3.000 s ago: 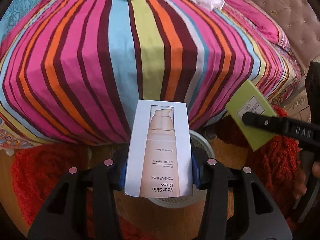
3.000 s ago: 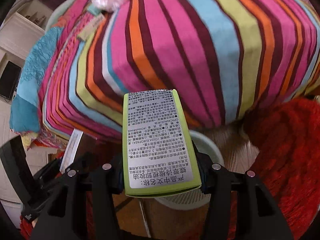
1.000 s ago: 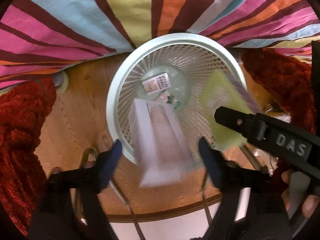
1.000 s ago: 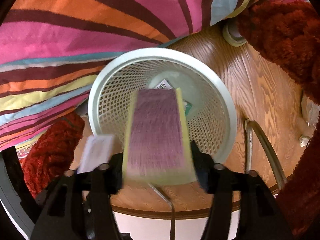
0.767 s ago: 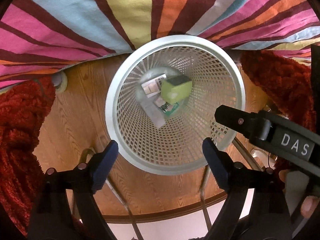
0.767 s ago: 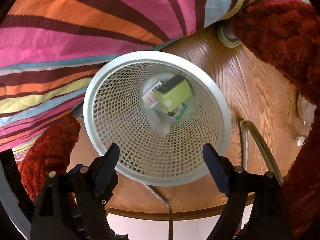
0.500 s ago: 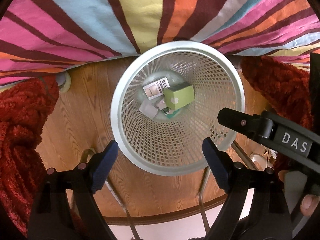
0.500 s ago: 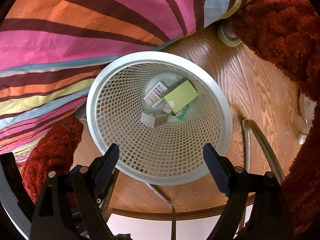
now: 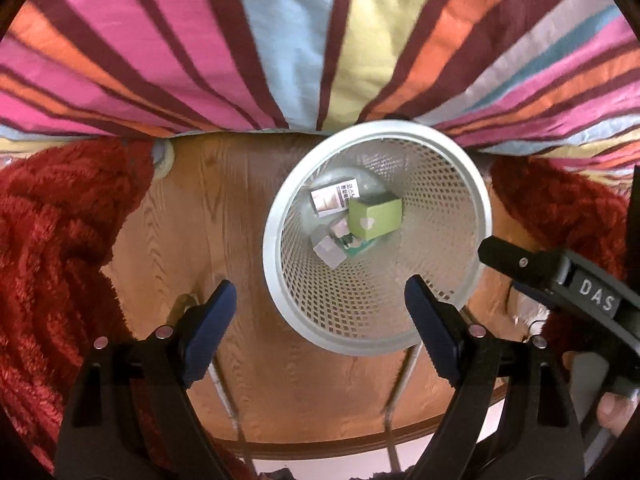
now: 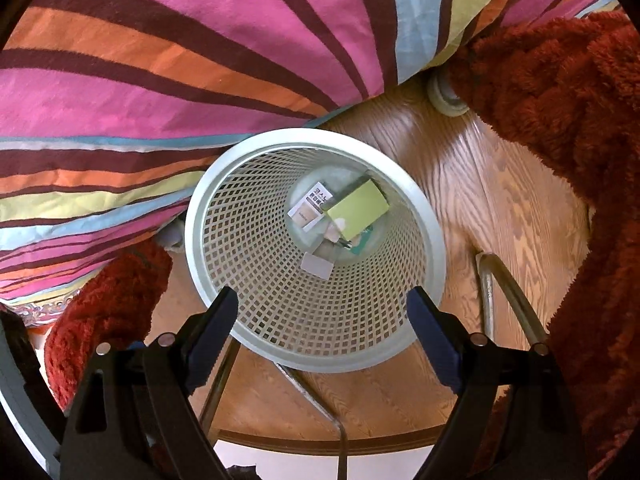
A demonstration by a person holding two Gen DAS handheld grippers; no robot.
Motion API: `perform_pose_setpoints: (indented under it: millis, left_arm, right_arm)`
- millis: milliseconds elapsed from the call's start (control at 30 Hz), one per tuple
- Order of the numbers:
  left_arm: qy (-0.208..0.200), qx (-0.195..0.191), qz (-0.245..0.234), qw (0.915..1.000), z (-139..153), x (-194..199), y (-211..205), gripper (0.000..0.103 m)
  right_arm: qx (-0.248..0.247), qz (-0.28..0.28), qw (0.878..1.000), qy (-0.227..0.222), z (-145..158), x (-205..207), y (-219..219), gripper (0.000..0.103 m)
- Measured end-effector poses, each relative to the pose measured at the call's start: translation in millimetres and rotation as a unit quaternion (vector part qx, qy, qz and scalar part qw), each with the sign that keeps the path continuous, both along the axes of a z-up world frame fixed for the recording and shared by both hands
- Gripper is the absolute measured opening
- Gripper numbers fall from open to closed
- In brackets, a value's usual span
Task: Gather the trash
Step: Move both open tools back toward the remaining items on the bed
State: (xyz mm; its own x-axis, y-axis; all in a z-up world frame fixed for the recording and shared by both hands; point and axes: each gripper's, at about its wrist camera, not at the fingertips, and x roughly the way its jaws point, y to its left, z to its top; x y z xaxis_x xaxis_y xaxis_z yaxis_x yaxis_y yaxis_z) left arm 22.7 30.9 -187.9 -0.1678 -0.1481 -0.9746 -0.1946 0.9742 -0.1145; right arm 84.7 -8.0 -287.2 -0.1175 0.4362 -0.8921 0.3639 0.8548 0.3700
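Note:
A white mesh wastebasket [image 9: 276, 280] stands on the wooden floor; it also shows in the right wrist view [image 10: 432, 240]. At its bottom lie a green box [image 9: 374, 218] [image 10: 358, 208], a white cosmetics box [image 9: 334, 198] [image 10: 310, 208] and a small pale box [image 9: 329, 250] [image 10: 317, 266]. My left gripper [image 9: 320, 320] is open and empty above the basket's near left rim. My right gripper [image 10: 322, 322] is open and empty above the basket's near rim; one of its fingers [image 9: 532, 268] shows at the right of the left wrist view.
A striped bedspread [image 9: 280, 40] [image 10: 200, 60] hangs just behind the basket. Red shaggy rugs [image 9: 52, 248] [image 10: 580, 140] lie on both sides. A chrome tube frame [image 10: 504, 284] stands by the basket. A round bed foot [image 10: 444, 98] sits on the floor.
Both grippers opened and dropped their boxes, the white cosmetics box and the green box, into the basket. The boxes settled at the bottom. The left gripper has since shifted left.

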Motion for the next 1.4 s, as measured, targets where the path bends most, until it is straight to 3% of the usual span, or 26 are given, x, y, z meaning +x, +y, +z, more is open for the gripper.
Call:
perform_pose_setpoints:
  millis: [167, 433, 633, 767, 967, 1067, 1400]
  left_arm:
    - [-0.039, -0.001, 0.012, 0.9992, 21.9, -2.1, 6.1, 0.084]
    - [-0.159, 0.017, 0.010, 0.9871, 75.9, -1.1, 12.1, 0.084]
    - [-0.257, 0.028, 0.006, 0.9660, 118.6, -3.4, 15.3, 0.084]
    - [-0.317, 0.055, -0.001, 0.9468, 145.2, -1.3, 20.4, 0.084]
    - [-0.354, 0.078, -0.003, 0.9319, 167.8, 10.4, 35.3, 0.084]
    - [-0.369, 0.074, 0.000, 0.9263, 176.6, 16.8, 40.5, 0.084]
    - [-0.411, 0.079, -0.013, 0.9080, 204.2, 60.6, 49.2, 0.084]
  right_arm:
    - [-0.005, 0.006, 0.999, -0.036, 18.7, -0.6, 0.9, 0.082]
    - [-0.030, 0.025, 0.989, -0.139, 71.9, -0.8, -5.6, 0.082]
    - [-0.058, 0.027, 0.971, -0.233, 116.1, -2.4, -20.8, 0.082]
    - [-0.082, 0.025, 0.944, -0.320, 152.0, 0.2, -30.1, 0.082]
    - [-0.081, -0.002, 0.910, -0.407, 188.6, 16.6, -50.4, 0.082]
    - [-0.086, -0.006, 0.899, -0.430, 197.9, 28.4, -57.5, 0.082]
    - [-0.083, -0.016, 0.889, -0.450, 216.3, 61.4, -69.7, 0.082]
